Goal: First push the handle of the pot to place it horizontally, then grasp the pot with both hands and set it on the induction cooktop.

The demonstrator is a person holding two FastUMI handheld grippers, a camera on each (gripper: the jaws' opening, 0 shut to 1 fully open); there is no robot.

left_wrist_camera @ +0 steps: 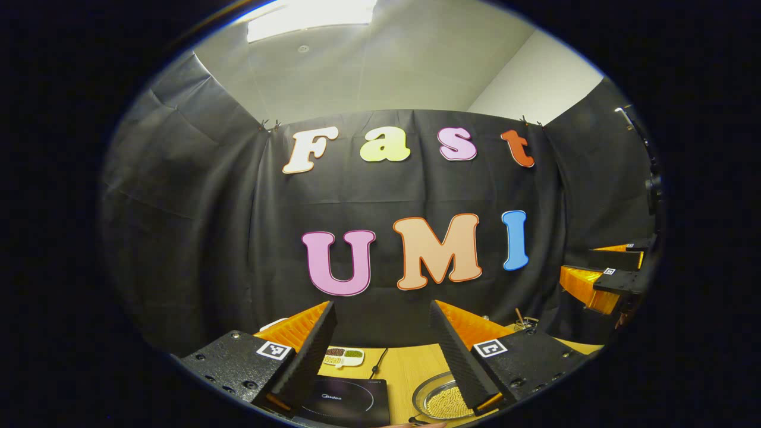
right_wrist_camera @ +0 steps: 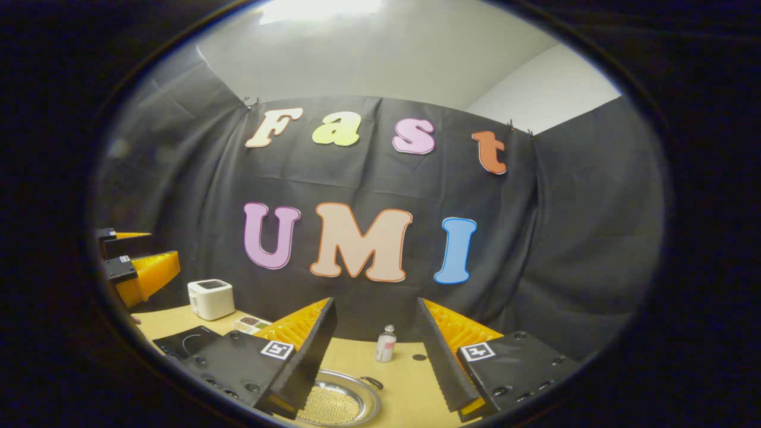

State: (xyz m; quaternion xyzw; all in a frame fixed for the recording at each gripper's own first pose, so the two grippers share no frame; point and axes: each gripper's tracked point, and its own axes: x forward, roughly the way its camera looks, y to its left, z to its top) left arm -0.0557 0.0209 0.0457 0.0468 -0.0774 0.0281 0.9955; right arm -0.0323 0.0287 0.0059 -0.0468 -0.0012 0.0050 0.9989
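Both grippers hang above the wooden table (right_wrist_camera: 410,386), level with each other and well apart, each with its jaws spread wide and nothing between them.

In the left gripper view, the left gripper (left_wrist_camera: 383,351) sits over the near part of the table. The induction cooktop (left_wrist_camera: 351,401) lies flat between its fingers, low in the view, with a cable running from its far edge toward the wall. Just right of the cooktop stands the pot (left_wrist_camera: 443,401), a shallow metal pan filled with small yellow grains; the gripper's right finger covers part of its rim. A bare strip of table separates pot and cooktop. A small sectioned dish (left_wrist_camera: 343,355) rests farther back, beyond the cooktop. The right gripper (left_wrist_camera: 606,276) shows at the far right edge, raised above the table.

In the right gripper view, the right gripper (right_wrist_camera: 377,351) frames the pot (right_wrist_camera: 339,404) low and left between its fingers, with a dark handle (right_wrist_camera: 371,382) at its right rim. A small bottle (right_wrist_camera: 386,343) stands upright beyond it. Open table lies to the pot's right. The white toaster (right_wrist_camera: 210,299) stands at the far left corner, near the left gripper (right_wrist_camera: 140,267).
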